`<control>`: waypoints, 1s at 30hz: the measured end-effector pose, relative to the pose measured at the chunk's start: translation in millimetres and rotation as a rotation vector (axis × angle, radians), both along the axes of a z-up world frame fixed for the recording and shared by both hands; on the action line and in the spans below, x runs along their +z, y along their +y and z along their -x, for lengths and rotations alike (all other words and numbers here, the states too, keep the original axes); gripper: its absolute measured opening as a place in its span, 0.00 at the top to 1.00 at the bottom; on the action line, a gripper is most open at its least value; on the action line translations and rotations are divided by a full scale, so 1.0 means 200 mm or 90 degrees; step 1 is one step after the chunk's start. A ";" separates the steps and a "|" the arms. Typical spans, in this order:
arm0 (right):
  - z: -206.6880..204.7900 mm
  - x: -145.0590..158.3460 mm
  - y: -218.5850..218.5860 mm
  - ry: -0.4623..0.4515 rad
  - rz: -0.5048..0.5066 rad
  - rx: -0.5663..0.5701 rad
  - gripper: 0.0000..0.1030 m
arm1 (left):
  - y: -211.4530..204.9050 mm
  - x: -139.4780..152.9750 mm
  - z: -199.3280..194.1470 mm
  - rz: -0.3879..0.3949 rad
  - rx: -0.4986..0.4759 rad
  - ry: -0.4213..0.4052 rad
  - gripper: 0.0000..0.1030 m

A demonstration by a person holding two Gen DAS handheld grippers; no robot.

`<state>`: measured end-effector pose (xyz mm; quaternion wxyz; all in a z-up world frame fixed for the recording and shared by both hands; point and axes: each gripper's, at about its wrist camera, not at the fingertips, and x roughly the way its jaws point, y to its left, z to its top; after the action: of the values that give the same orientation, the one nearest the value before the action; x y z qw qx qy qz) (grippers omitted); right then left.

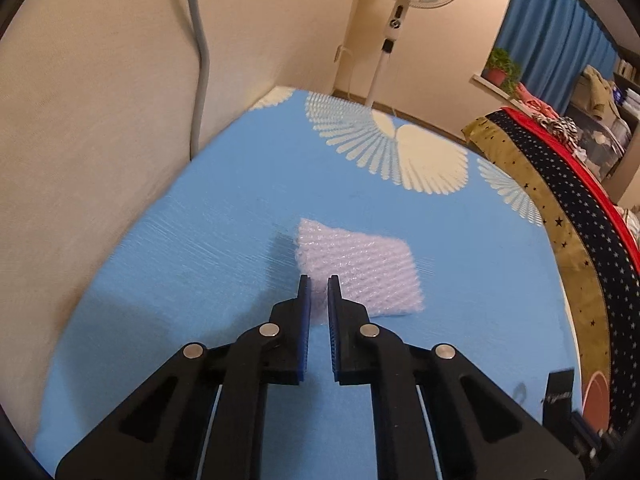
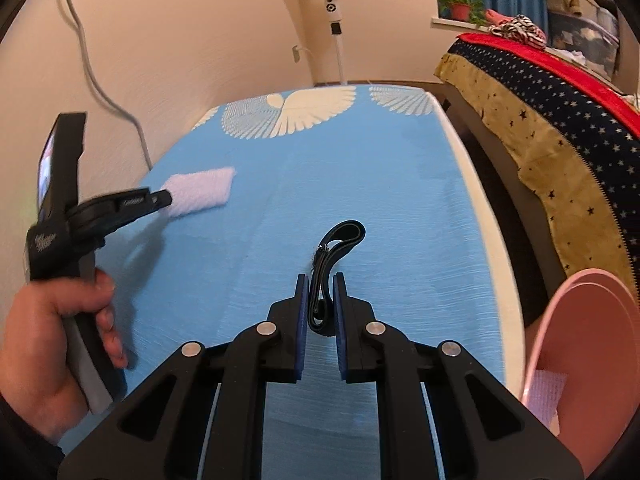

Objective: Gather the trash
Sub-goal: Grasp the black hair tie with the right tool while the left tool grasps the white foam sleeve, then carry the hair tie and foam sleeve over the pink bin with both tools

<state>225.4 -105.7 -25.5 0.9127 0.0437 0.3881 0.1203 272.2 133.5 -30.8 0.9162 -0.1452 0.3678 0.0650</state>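
Grippers both clamped: left gripper (image 1: 319,280) on one foam wrap (image 1: 360,268), right gripper (image 2: 320,278) on one black strap (image 2: 334,256).

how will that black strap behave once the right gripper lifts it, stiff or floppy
Probably floppy: the strap lies folded in a loose loop on the blue cover, so its free end would likely droop. It looks thin, so probably light. The right gripper is shut on its narrow part; the fuzzy patch suggests it should not slip much.
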 end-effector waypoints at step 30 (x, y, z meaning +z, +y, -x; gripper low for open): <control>0.58 0.46 -0.52 -0.085 -0.011 -0.122 0.88 | -0.42 0.40 0.88 -0.038 -0.115 -0.119 0.93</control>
<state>108.6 -209.5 65.6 0.9433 0.0806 0.3197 0.0382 95.7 48.6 49.4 0.9524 -0.0894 0.2906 -0.0208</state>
